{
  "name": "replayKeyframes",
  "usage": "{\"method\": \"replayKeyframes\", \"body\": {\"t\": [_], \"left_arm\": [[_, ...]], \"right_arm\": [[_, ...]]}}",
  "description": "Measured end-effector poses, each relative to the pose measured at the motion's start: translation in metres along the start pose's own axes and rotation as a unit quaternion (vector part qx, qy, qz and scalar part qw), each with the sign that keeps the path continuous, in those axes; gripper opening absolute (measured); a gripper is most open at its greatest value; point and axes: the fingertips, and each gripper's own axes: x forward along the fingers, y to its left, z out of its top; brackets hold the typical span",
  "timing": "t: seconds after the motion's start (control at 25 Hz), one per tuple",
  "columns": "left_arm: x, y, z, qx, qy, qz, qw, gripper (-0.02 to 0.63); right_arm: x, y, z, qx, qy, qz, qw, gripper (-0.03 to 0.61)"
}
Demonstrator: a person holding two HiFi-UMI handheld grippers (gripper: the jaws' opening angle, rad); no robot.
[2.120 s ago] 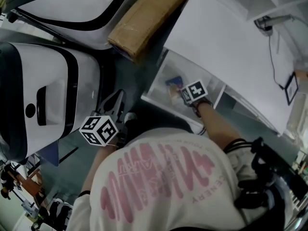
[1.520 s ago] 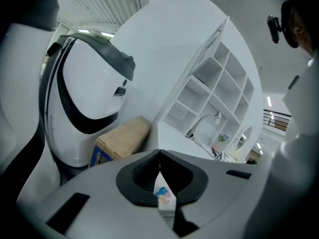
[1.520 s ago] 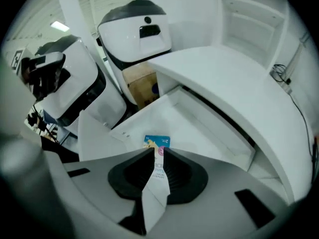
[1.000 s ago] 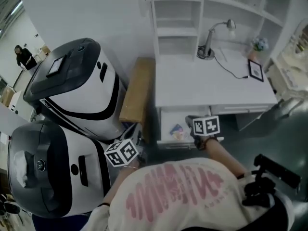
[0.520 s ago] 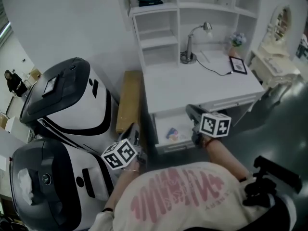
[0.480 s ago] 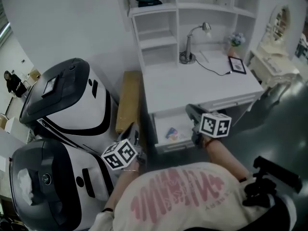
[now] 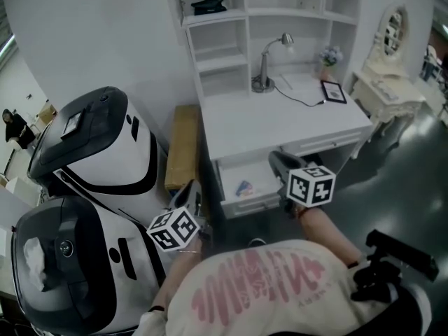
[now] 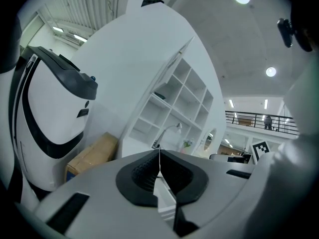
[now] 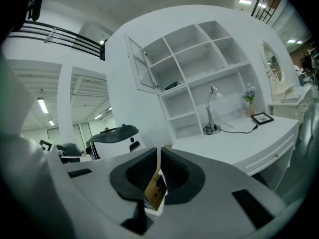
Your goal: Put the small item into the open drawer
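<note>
Placement looks finished: the small item (image 7: pixel 243 187) lies in the open drawer (image 7: pixel 246 204) under the front edge of the worktop (image 7: pixel 280 117). Right gripper (image 9: pixel 158 154) and left gripper (image 8: pixel 159 154) hover apart from it, fingers pressed together on nothing.

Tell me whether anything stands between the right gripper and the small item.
Nothing visible does. The small item lies uncovered inside the open drawer. The right gripper, shut, hangs at the drawer's right side, with only open air between them.

small item (image 7: pixel 244 187) in drawer (image 7: pixel 243 205) too small to identify, distant person (image 7: pixel 12 124) tiny
</note>
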Motion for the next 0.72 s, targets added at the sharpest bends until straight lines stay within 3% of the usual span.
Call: {"method": "replayKeyframes", "body": {"t": [0.72], "left_arm": [[-0.059,-0.038,-0.056,-0.008,0.028,-0.014,0.9995,0.031]], "right_arm": [[-0.076,-0.005,-0.065,0.012,0.044,-0.034,0.998,0.034]]}}
